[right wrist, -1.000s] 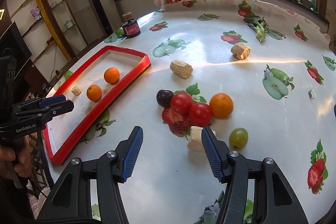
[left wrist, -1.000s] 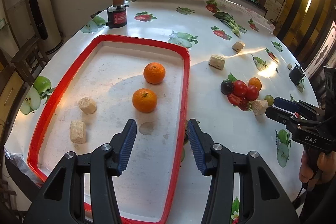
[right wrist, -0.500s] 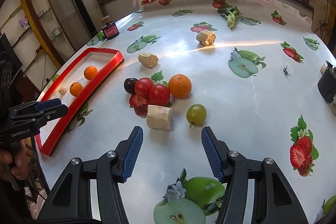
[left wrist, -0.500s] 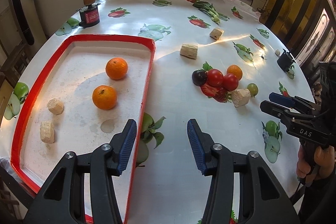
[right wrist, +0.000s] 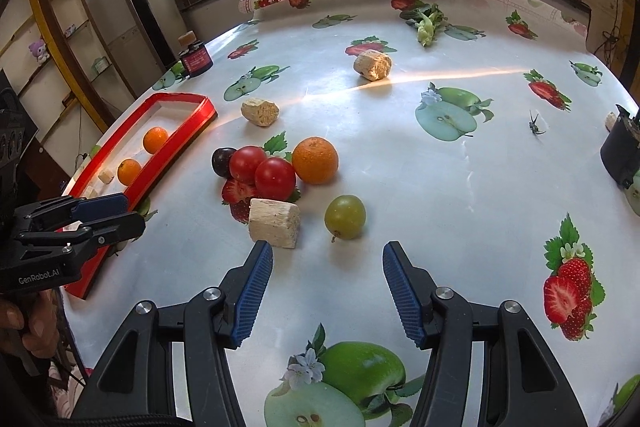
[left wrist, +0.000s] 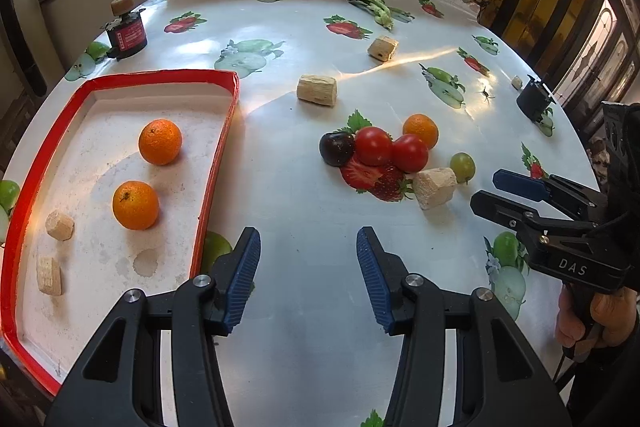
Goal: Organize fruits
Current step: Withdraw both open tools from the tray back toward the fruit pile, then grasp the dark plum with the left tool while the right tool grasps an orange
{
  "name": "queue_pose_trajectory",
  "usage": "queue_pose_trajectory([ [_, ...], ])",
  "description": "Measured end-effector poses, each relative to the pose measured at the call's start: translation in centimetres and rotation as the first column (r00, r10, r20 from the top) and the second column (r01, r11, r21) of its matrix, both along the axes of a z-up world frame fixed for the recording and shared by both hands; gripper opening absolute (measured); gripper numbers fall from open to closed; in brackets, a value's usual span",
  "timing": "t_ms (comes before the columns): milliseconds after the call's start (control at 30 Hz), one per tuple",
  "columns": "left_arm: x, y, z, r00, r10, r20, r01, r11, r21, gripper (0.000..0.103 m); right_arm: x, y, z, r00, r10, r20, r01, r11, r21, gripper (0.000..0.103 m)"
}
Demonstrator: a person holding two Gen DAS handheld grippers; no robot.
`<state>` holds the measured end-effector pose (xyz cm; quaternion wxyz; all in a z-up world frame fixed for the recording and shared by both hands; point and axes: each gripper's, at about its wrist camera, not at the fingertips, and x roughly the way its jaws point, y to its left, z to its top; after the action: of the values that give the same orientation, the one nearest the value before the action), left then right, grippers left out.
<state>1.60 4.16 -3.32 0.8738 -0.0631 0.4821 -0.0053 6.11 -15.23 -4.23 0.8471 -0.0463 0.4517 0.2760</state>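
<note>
A red-rimmed tray (left wrist: 218, 163) (right wrist: 182, 139) holds two oranges (left wrist: 160, 141) (left wrist: 135, 205) and two pale corn-cob chunks. On the table lies a cluster: a dark plum (right wrist: 223, 161), two tomatoes (right wrist: 275, 178), an orange (right wrist: 315, 159), a green grape (right wrist: 345, 217) and a pale chunk (right wrist: 274, 223). My left gripper (left wrist: 308, 267) is open over bare tablecloth just right of the tray. My right gripper (right wrist: 327, 285) is open and empty, just short of the grape and the chunk.
Two more pale chunks (left wrist: 317, 89) (left wrist: 383, 48) lie farther back. A dark jar with a cork lid (left wrist: 127, 31) stands at the back left, a black pot (right wrist: 620, 155) at the right edge. Leafy greens (right wrist: 427, 23) lie near the far edge.
My left gripper has moved right, off the tray and onto the tablecloth. My right gripper has shifted right, from over the chunk towards the grape, and closer to the fruit.
</note>
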Motion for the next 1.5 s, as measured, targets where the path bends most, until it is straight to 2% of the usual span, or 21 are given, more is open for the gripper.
queue_pose_trajectory([
  [167,0.7,0.3,-0.6,1.000,0.002,-0.017,-0.002,1.000,-0.005,0.048,0.3,2.1,0.5,0.999,0.049,0.020,-0.049,0.999,0.008,0.048],
  [367,2.3,-0.1,-1.2,1.000,-0.016,-0.025,0.016,1.000,-0.018,0.048,3.3,3.7,0.7,0.999,0.022,0.029,-0.022,1.000,0.010,0.042],
  [533,4.5,-0.5,-1.7,0.999,-0.038,-0.033,0.038,0.999,-0.030,0.048,5.6,4.1,-0.2,1.000,0.011,0.001,-0.011,1.000,0.022,0.040],
  [733,6.9,-0.9,-2.5,0.997,-0.065,-0.049,0.062,0.997,-0.047,0.048,7.3,3.9,-0.8,0.996,0.040,-0.081,-0.030,0.993,0.113,0.040],
  [933,8.1,-0.5,-2.3,0.997,-0.075,-0.028,0.072,0.993,-0.093,0.048,8.9,2.6,-1.9,0.982,0.033,-0.187,0.010,0.975,0.223,0.043],
  [1033,8.4,-0.7,-1.9,0.997,-0.080,-0.024,0.078,0.994,-0.082,0.048,9.5,2.0,-2.5,0.973,0.027,-0.227,0.034,0.965,0.261,0.040],
  [1067,8.4,-0.9,-1.9,0.996,-0.085,-0.023,0.083,0.993,-0.083,0.048,9.4,2.0,-2.4,0.975,0.021,-0.219,0.036,0.967,0.252,0.034],
  [1267,7.5,-2.3,-1.8,0.992,-0.128,-0.008,0.127,0.988,-0.084,0.048,8.0,1.6,-0.6,0.997,-0.032,-0.074,0.042,0.989,0.143,0.033],
  [1433,8.4,-2.5,-1.8,0.991,-0.130,0.000,0.130,0.989,-0.071,0.048,7.6,0.4,0.2,0.997,-0.051,-0.056,0.059,0.987,0.152,0.033],
  [1500,8.7,-2.1,-1.8,0.992,-0.130,0.009,0.130,0.988,-0.089,0.048,7.4,0.1,0.4,0.997,-0.055,-0.057,0.063,0.985,0.158,0.033],
])
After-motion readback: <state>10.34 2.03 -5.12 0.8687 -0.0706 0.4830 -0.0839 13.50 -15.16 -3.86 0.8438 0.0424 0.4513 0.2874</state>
